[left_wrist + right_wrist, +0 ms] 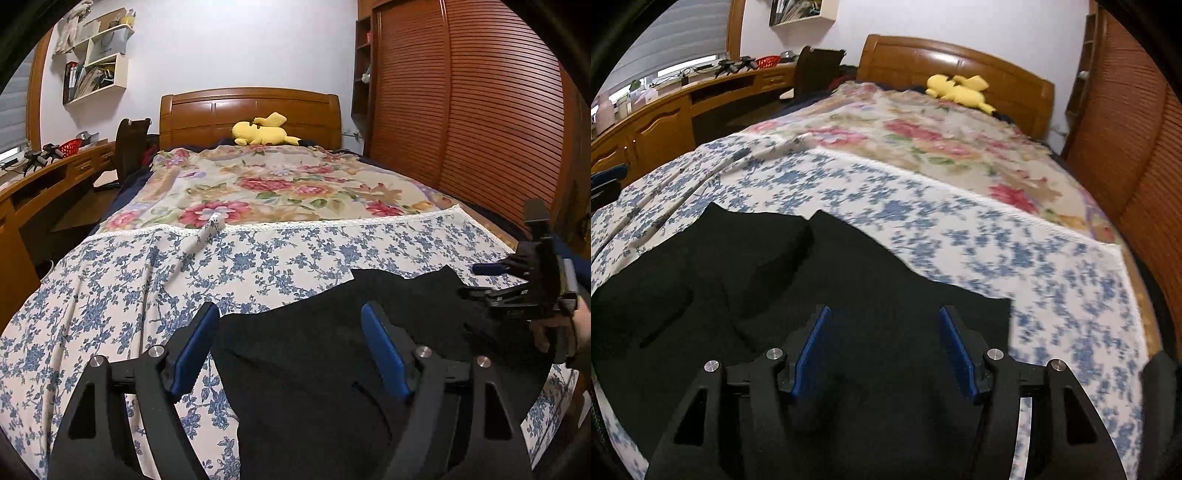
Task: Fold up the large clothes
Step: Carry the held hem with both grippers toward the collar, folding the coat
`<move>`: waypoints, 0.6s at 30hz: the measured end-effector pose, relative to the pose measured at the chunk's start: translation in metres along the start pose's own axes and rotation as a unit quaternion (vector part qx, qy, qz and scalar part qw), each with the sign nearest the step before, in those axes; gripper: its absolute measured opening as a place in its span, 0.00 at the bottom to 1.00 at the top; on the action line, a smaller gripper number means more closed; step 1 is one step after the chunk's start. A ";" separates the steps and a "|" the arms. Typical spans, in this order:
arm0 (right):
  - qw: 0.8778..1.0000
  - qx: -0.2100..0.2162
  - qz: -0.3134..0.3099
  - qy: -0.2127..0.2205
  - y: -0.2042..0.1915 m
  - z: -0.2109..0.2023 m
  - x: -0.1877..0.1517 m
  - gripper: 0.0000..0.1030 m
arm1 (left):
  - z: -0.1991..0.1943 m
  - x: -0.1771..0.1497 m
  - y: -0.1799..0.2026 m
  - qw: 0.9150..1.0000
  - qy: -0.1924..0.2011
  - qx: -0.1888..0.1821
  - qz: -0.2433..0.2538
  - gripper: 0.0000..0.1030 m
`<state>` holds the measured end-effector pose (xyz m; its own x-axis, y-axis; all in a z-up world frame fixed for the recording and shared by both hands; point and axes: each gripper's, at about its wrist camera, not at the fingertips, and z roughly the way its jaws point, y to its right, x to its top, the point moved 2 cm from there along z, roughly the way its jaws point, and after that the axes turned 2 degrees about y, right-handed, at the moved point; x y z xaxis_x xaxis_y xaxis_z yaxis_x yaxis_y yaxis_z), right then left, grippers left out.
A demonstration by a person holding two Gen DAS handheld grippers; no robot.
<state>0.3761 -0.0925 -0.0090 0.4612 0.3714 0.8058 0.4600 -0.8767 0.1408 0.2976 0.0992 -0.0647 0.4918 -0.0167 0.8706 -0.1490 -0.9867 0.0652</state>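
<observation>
A home bedroom: wooden-headboard bed (249,110), floral bedspread (266,184), yellow plush toy (264,131), louvred wardrobe (480,110).

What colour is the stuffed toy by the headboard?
Yellow stuffed toy; clearest in the left wrist view.

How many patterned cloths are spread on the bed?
2. A blue-flowered cloth covers the near end, under the black garment. A red-flowered cloth covers the far end, toward the headboard. Others may lie underneath.
</observation>
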 end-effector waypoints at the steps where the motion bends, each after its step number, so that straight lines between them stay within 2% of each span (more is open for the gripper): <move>1: 1.000 0.004 0.007 -0.004 0.000 0.006 0.002 0.60 | -0.001 0.000 -0.001 1.000 0.000 -0.001 -0.001 0.77; 6: 0.998 0.046 0.035 -0.019 -0.006 0.033 0.014 0.60 | -0.005 -0.001 -0.010 1.000 0.002 0.001 -0.002 0.77; 11: 0.994 0.098 0.035 -0.030 -0.028 0.053 0.022 0.60 | -0.011 0.000 -0.022 1.000 0.008 0.002 -0.011 0.77; 14: 0.992 0.112 0.025 -0.045 -0.037 0.071 0.025 0.60 | -0.013 0.000 -0.028 1.000 0.011 0.005 -0.014 0.77; 15: 0.992 0.114 0.022 -0.052 -0.040 0.078 0.026 0.57 | -0.014 0.000 -0.030 1.000 0.011 0.006 -0.016 0.77; 16: 0.991 0.115 0.017 -0.060 -0.042 0.085 0.026 0.41 | -0.015 0.000 -0.032 1.000 0.012 0.008 -0.017 0.77; 18: 0.992 0.102 0.001 -0.073 -0.046 0.098 0.026 0.25 | -0.016 0.000 -0.035 1.000 0.013 0.009 -0.019 0.77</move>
<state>0.4416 -0.0127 -0.0513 0.5593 0.4235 0.7126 0.5961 -0.8029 0.0093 0.2888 0.1361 -0.0595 0.4739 0.0249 0.8802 -0.1146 -0.9893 0.0897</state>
